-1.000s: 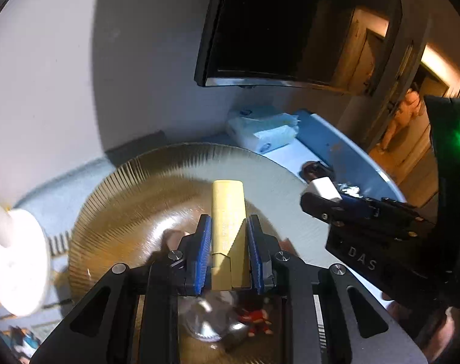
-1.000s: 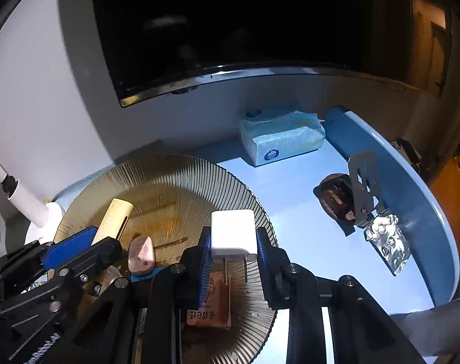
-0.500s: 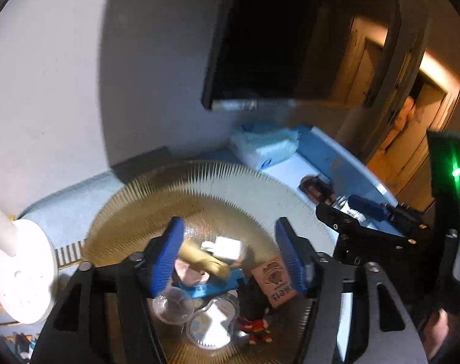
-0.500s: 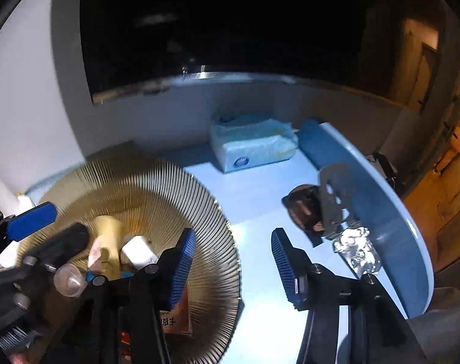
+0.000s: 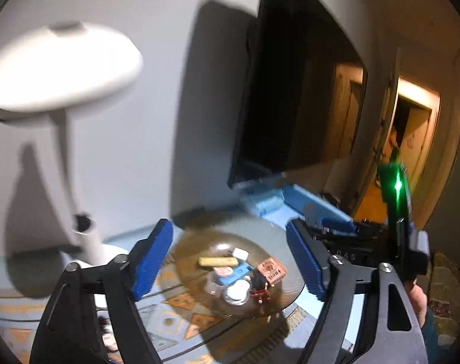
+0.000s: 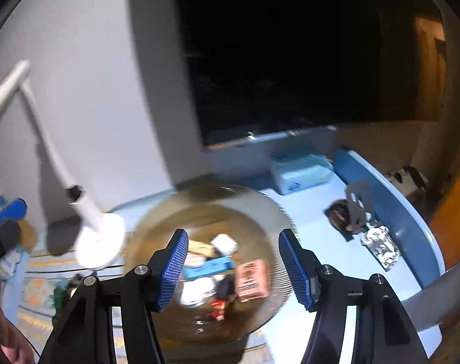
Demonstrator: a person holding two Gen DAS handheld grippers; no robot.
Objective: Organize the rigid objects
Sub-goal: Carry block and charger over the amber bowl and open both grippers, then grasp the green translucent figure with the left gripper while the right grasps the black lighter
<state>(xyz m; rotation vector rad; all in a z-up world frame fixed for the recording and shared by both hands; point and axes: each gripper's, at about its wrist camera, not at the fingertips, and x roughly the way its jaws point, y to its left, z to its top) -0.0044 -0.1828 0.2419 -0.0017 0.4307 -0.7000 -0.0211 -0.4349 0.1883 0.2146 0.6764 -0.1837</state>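
Amber ribbed glass plate (image 5: 286,298) (image 6: 260,212) sits on the tabletop (image 6: 314,276) and holds the small rigid objects: a yellow bar (image 5: 218,261) (image 6: 198,245) toward the plate's far left, a white charger block (image 5: 240,254) (image 6: 224,242) just beside it, a blue flat piece (image 5: 234,274) (image 6: 207,268) near the middle, an orange-pink printed box (image 5: 271,270) (image 6: 251,279) on the plate's right side, a clear round lid (image 5: 237,292) and a small red-black figure (image 5: 260,291) (image 6: 220,300) at the near edge. Left gripper (image 5: 230,262) hangs above the plate, jaws opening, nothing between the blue pads, released. Right gripper (image 6: 233,271) also over the plate, jaws opening, empty; plate items only show through the gap below. Left of the plate stands a white desk lamp (image 5: 60,69) (image 6: 99,239), base touching the tabletop near the plate rim. Behind the plate, a tissue pack (image 6: 301,173) (image 5: 264,204) by the wall under a dark screen (image 5: 278,97) (image 6: 290,54). Right of the plate lie a dark round thing under a grey metal piece (image 6: 358,209) and a foil blister (image 6: 381,247). Both views blurred.
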